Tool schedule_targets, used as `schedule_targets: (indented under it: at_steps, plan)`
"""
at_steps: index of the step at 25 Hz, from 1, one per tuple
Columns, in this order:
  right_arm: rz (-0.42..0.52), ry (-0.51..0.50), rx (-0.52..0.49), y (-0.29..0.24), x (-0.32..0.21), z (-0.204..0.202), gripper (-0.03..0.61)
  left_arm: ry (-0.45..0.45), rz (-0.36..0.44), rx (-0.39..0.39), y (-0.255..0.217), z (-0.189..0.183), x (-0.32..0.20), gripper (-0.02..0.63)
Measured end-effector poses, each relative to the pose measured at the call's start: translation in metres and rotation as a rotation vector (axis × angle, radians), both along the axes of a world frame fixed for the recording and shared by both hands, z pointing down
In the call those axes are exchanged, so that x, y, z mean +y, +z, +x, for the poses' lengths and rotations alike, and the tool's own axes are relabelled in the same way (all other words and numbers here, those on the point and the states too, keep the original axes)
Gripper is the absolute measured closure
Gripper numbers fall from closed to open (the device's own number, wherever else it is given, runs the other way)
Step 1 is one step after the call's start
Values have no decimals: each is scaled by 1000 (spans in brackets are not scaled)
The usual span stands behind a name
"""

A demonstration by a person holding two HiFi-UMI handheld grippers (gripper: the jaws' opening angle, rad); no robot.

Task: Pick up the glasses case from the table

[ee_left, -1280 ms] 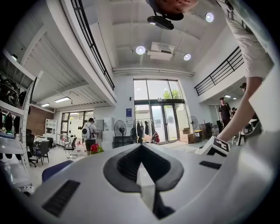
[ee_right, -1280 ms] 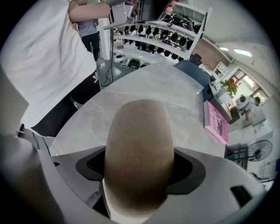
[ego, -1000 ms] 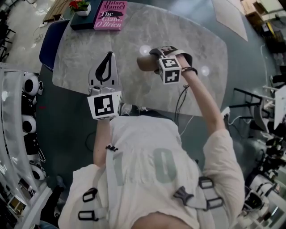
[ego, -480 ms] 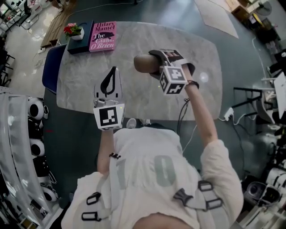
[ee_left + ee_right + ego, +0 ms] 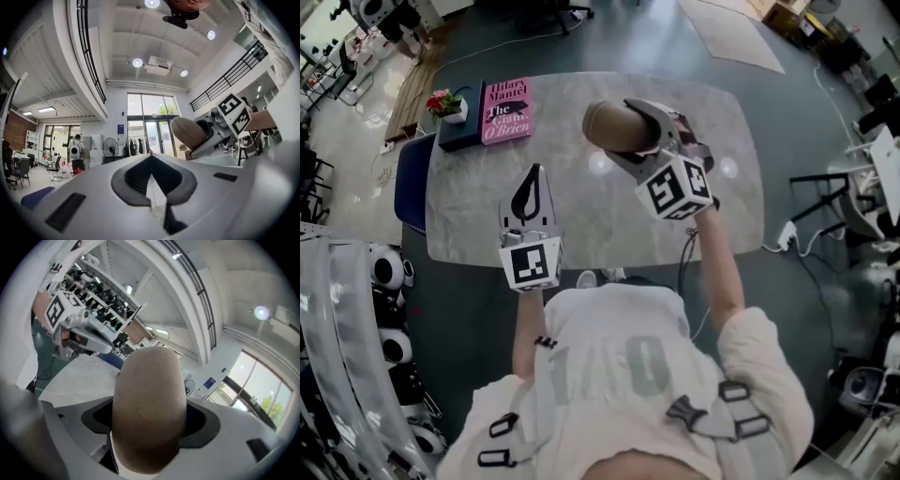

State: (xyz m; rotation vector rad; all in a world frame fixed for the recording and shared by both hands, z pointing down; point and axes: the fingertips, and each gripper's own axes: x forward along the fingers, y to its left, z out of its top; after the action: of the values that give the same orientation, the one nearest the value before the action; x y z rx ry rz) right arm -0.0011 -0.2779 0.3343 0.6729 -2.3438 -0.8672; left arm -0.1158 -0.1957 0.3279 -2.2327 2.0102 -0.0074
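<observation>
A robotics lab hall: white robots (image 5: 382, 270) ranked beside a marble table (image 5: 581, 225), mezzanine railing (image 5: 225, 79) overhead

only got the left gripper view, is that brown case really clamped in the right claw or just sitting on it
Observer: Clamped. The right gripper view shows the tan oval glasses case squeezed between the jaws of the right claw.
Operator: anything else on the table
Observer: Head view: a pink paperback book beside a dark blue box bearing potted red flowers, at the grey marble table's far left corner.
Operator: what's under my left claw
Observer: Bare marble; the left claw hangs over the tabletop's near half.
</observation>
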Motion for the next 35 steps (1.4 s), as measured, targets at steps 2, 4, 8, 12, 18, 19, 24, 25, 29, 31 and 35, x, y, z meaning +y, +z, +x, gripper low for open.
schedule_targets:
  at_steps: [2, 4, 8, 12, 18, 19, 24, 25, 29, 31, 35]
  plan:
    - [0, 42, -151, -25, 0, 6, 190, 1, 0, -7, 1, -1, -2, 611]
    - [19, 96, -257, -47, -1, 16, 190, 8, -1, -32, 4, -1, -5, 611]
    - [64, 171, -443, -75, 0, 41, 190, 19, -2, 0, 0, 6, -10, 611]
    - [62, 226, -681, -88, 4, 65, 190, 37, -1, -20, 0, 12, -15, 611]
    - [18, 366, -856, -75, 9, 105, 190, 51, 20, -29, -13, 20, -23, 611]
    - [13, 384, -878, -71, 11, 110, 190, 53, 21, -27, -14, 20, -24, 611]
    - [18, 485, -888, -38, 17, 140, 190, 59, 23, -22, -14, 21, -25, 611]
    - [18, 496, -876, -32, 18, 144, 189, 59, 21, -24, -13, 21, -25, 611]
    - [-15, 502, -863, -18, 21, 146, 190, 61, 16, -27, -11, 22, -28, 611]
    - [-28, 507, -874, -15, 21, 146, 190, 64, 15, -28, -9, 22, -30, 611]
    - [-27, 508, -886, -17, 20, 146, 190, 68, 13, -23, -9, 24, -33, 611]
